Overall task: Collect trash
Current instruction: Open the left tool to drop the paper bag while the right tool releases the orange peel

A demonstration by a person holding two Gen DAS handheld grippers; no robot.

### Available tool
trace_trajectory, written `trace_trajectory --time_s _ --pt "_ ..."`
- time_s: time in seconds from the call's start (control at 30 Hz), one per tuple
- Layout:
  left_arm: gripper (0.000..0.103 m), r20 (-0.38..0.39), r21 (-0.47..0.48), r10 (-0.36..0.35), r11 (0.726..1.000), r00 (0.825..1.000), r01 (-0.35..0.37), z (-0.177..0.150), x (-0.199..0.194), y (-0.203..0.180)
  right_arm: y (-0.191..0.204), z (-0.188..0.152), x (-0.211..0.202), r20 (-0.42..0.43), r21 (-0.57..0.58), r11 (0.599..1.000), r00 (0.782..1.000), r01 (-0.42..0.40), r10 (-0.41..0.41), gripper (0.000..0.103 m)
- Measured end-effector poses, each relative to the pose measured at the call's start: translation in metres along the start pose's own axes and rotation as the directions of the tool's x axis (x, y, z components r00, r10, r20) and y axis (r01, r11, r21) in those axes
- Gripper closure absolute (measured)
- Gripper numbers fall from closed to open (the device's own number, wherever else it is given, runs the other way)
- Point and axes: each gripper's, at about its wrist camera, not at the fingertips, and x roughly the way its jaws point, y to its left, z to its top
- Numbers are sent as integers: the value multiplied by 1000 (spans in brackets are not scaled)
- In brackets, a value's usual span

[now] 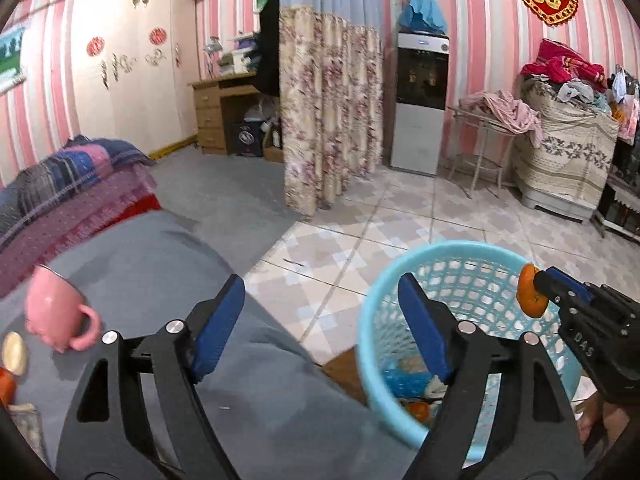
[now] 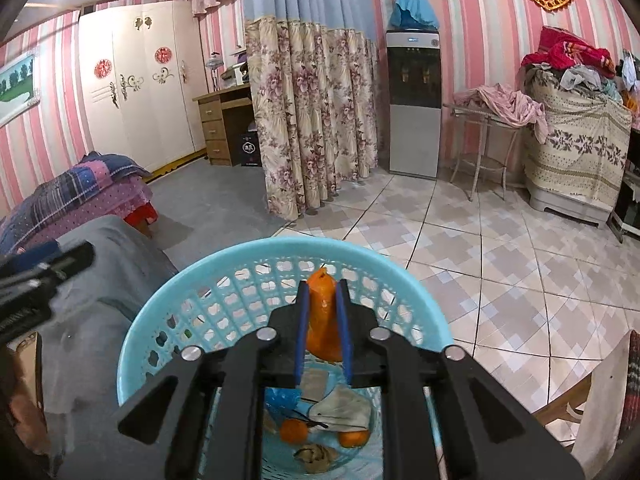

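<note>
A light blue plastic basket (image 1: pixel 460 246) (image 2: pixel 280 246) stands on the floor beside the grey-covered bed (image 1: pixel 160 280). Inside it lie orange pieces (image 2: pixel 294 430), a grey mask (image 2: pixel 340 408) and a blue wrapper (image 2: pixel 280 398). My right gripper (image 2: pixel 323 286) is shut on a piece of orange peel (image 2: pixel 324 312) (image 1: pixel 530 290) and holds it above the basket's opening. My left gripper (image 1: pixel 320 280) is open with nothing between its fingers, hanging over the bed's edge and the basket's near rim. One of its fingers (image 2: pixel 60 268) shows at the left of the right wrist view.
A pink mug (image 1: pixel 56 312) sits on the grey cover at the left, with a pale round item (image 1: pixel 15 354) and something orange (image 1: pixel 6 388) near it. Folded blankets (image 1: pixel 80 184) lie further back. A floral curtain (image 1: pixel 328 120), a water dispenser (image 1: pixel 420 100) and tiled floor (image 2: pixel 500 280) lie beyond.
</note>
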Motion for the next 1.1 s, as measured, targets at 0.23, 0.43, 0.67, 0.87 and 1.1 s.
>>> trace_trajectory --time_s 0.23,0.43,0.67,0.87,1.1 --pt "19 19 -46 47 998 999 -46 3 -31 36 19 -3 2 -8 -16 1000 1000 3 -3 27" --pt "15 24 -90 102 991 995 -99 -6 -58 67 31 0 -14 45 -40 999 999 33 -31 8" --pt "9 26 -142 147 980 989 -142 -19 -83 101 54 3 -30 71 -108 993 997 37 -30 6" --pt "6 31 -173 192 968 981 -183 -30 -109 129 76 7 -52 89 -142 990 996 7 6 6" --pt "6 25 -192 249 952 968 -240 -49 -143 166 107 5 -73 81 -170 984 994 -59 73 5"
